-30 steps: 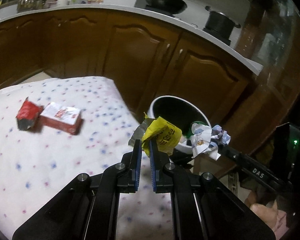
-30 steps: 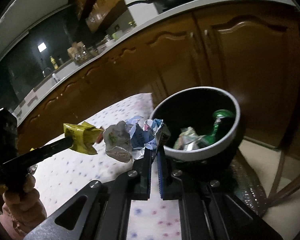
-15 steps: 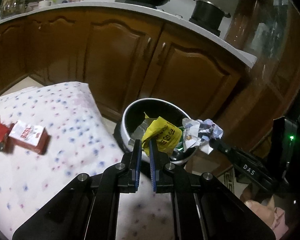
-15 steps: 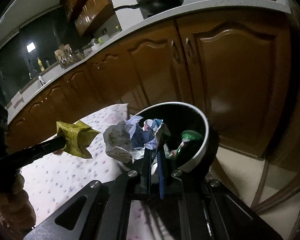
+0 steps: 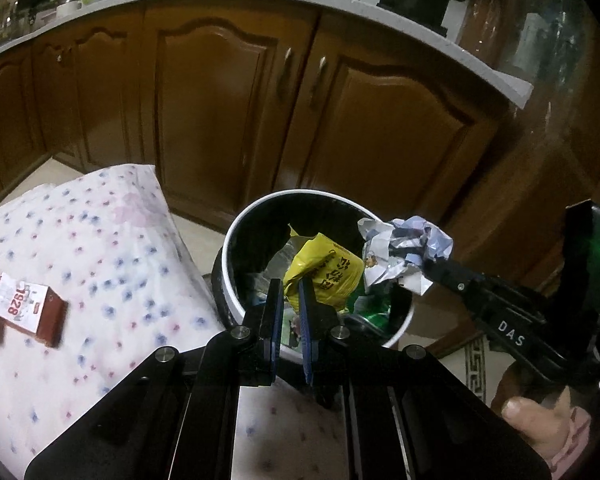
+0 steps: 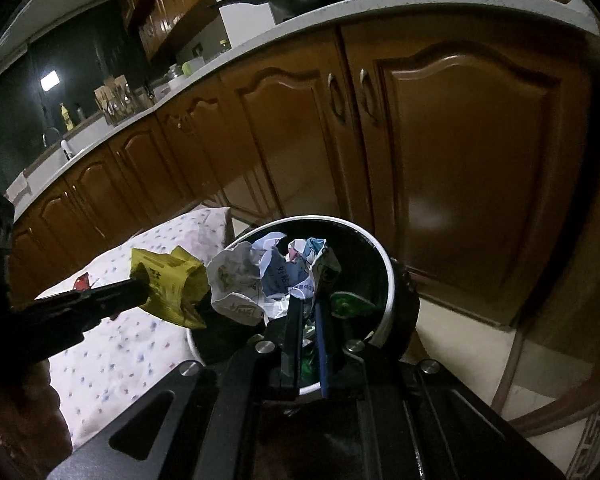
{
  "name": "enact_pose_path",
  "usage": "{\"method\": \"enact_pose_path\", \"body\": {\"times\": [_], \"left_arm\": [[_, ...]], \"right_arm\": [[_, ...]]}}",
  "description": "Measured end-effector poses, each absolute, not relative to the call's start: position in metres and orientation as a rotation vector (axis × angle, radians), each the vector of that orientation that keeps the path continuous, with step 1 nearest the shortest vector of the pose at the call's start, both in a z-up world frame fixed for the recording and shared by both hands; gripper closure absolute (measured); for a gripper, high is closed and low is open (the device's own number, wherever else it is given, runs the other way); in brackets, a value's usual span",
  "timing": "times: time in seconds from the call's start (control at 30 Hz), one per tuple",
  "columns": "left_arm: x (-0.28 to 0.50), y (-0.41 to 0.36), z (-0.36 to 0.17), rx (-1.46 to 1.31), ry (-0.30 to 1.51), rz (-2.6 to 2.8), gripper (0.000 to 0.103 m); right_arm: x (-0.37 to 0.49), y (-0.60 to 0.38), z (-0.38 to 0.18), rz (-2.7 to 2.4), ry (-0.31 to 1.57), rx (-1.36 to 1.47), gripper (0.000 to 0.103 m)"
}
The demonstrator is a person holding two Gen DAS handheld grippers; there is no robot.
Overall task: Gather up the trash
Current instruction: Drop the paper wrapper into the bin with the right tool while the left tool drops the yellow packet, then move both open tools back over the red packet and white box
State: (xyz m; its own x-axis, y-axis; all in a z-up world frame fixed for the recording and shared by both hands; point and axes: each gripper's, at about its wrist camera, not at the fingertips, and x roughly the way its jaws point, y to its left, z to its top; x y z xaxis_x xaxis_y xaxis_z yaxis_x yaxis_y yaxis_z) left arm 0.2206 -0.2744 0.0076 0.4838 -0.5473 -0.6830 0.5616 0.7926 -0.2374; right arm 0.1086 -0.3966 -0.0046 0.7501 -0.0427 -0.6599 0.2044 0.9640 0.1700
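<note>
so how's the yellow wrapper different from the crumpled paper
The yellow wrapper is one bright colour with dark print; the crumpled paper is white with blue and multicoloured print. The wrapper is loosely folded and glossy, while the paper is balled into a matte wad. The left tool pinches the wrapper; the right tool pinches the paper. Both hang over the bin, not yet dropped.

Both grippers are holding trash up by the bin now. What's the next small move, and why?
Probably open both grippers and let go. The left gripper pinches the crumpled yellow wrapper and the right gripper pinches the crumpled white printed paper ball, both over the mouth of the white-rimmed round black bin, so each piece should fall inside.
</note>
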Motion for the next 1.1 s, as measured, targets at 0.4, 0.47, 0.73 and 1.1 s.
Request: {"method": "enact_pose_path", "body": {"times": [0.4, 0.47, 0.73, 1.1], "left_arm": [[0.235, -0.284, -0.006, 0.02, 0.875, -0.657, 0.084], [0.235, -0.281, -0.006, 0.008, 0.873, -0.649, 0.075], [0.225, -0.264, -0.007, -0.027, 0.87, -0.634, 0.066], [0.182, -0.189, -0.017, -0.129, 0.864, -0.526, 0.064]], "right_arm": [[0.126, -0.403, -0.008, -0.134, 0.735, 0.233, 0.09], [0.125, -0.405, -0.009, -0.131, 0.732, 0.244, 0.079], [0.109, -0.407, -0.007, -0.119, 0.69, 0.317, 0.059], [0.072, -0.368, -0.004, -0.023, 0.623, 0.411, 0.038]]}}
